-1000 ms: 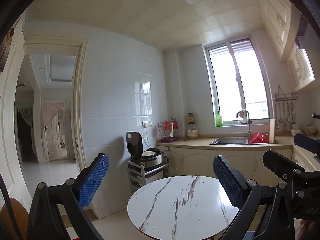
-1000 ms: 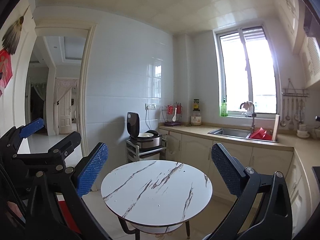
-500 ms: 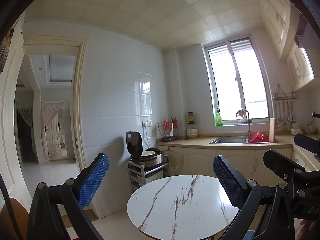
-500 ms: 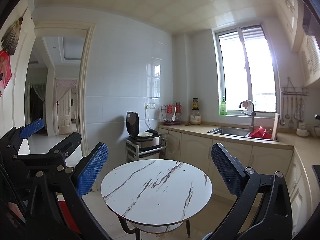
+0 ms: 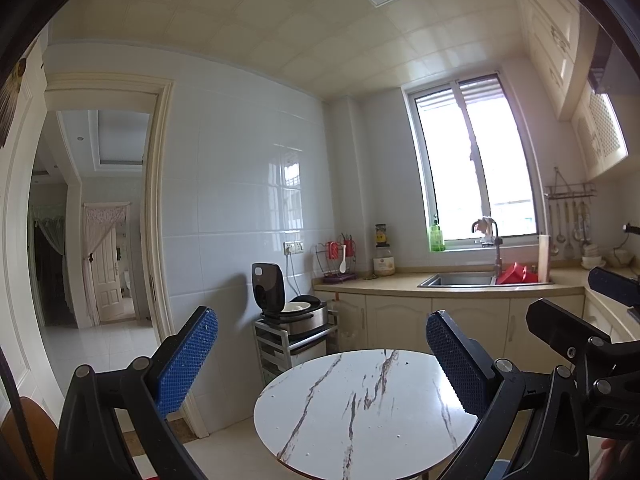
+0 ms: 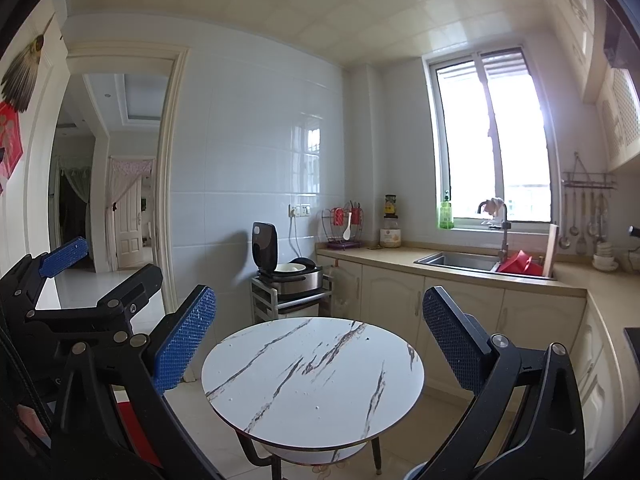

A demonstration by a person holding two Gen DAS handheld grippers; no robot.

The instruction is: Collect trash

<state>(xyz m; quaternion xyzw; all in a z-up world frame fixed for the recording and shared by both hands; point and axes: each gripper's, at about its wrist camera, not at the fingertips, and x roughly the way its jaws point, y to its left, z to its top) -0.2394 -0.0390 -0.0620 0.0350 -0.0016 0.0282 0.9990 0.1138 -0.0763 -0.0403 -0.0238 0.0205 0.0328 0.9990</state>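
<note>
Left view: left gripper [image 5: 320, 320] low down, jaws wide open, nothing held. Blue pads [image 5: 186, 360] at 7 and 5 o'clock. Round white desk [image 5: 360, 400] with dark streaks at 6 o'clock, seen between the jaws, not touched. A few tiny white specks [image 5: 398, 436] on the desk top; too small to tell if trash. No other trash to make out. Rice cooker [image 5: 288, 312] with lid up on a small cart, just past the desk. Sink [image 5: 456, 280] at 3 o'clock, with a red thing [image 5: 516, 274] just beside it. Green bottle [image 5: 437, 236] on the sill under the window [image 5: 476, 168]. Open doorway [image 5: 92, 220] at 9 o'clock.

Right view: right gripper [image 6: 319, 294] low down too, jaws wide open, nothing held. Same round desk at 6 o'clock, between the jaws, apart from both. Same tiny specks on top. Left gripper at 9 o'clock, beside the right one, also spread open. Rice cooker past the desk, near the middle. Sink at 3 o'clock.
</note>
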